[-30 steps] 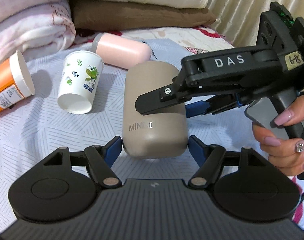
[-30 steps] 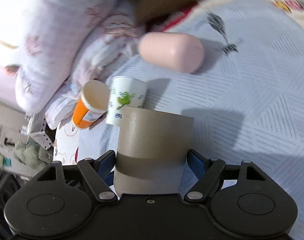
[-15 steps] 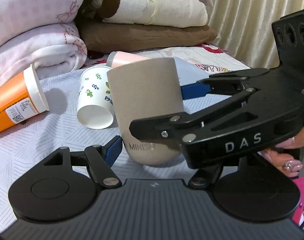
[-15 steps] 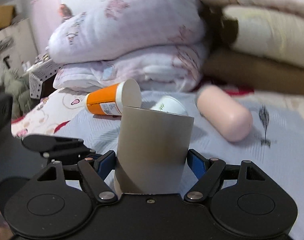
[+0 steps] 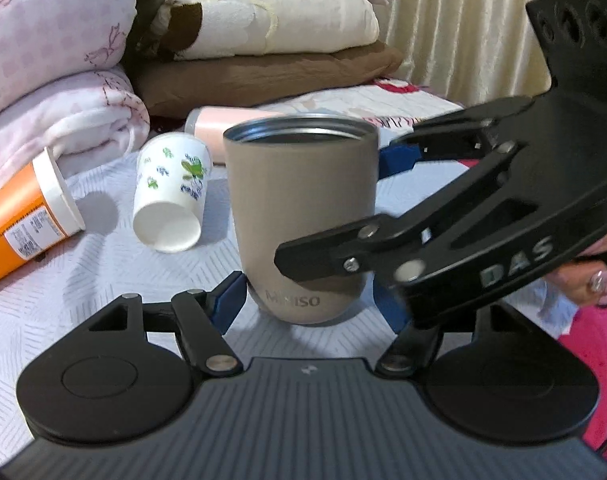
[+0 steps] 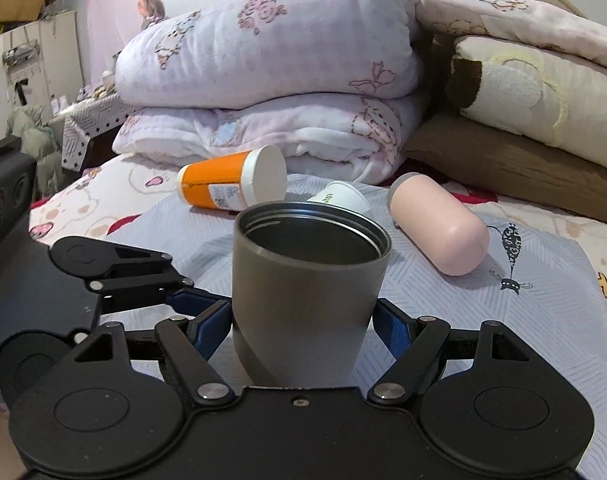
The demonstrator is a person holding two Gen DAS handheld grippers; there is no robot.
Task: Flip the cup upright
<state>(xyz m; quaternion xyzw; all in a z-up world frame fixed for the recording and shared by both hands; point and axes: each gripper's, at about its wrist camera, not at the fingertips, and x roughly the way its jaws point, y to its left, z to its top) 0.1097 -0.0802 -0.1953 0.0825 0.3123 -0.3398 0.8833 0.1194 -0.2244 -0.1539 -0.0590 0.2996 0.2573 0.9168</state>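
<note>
- Holding: taupe cup (image 5: 301, 216), mouth up, base apparently resting on the bed (image 5: 83, 280); whether its full weight is down I cannot tell.
- Right hand-held gripper (image 6: 301, 330): clenched on the cup's lower body, one blue pad (image 6: 209, 326) against each side.
- Left hand-held gripper (image 5: 307, 300): spread apart, straddling the cup's base; left pad (image 5: 229, 300) just beside the wall, contact not clear.
- Step in hand, as I judge it: the flip itself looks done; the set-down is being finished.
- Next move calls for: easing my right pads off evenly, then backing straight away so neither finger drags the cup over on the soft bedding.
- Risk noted: quilted sheet gives underfoot; a rounded base may rock.
- Also lying on the bed, all on their sides: floral paper cup (image 5: 169, 200), orange container (image 5: 23, 220), pink bottle (image 6: 439, 224).
- Behind: folded blankets (image 6: 271, 80).
</note>
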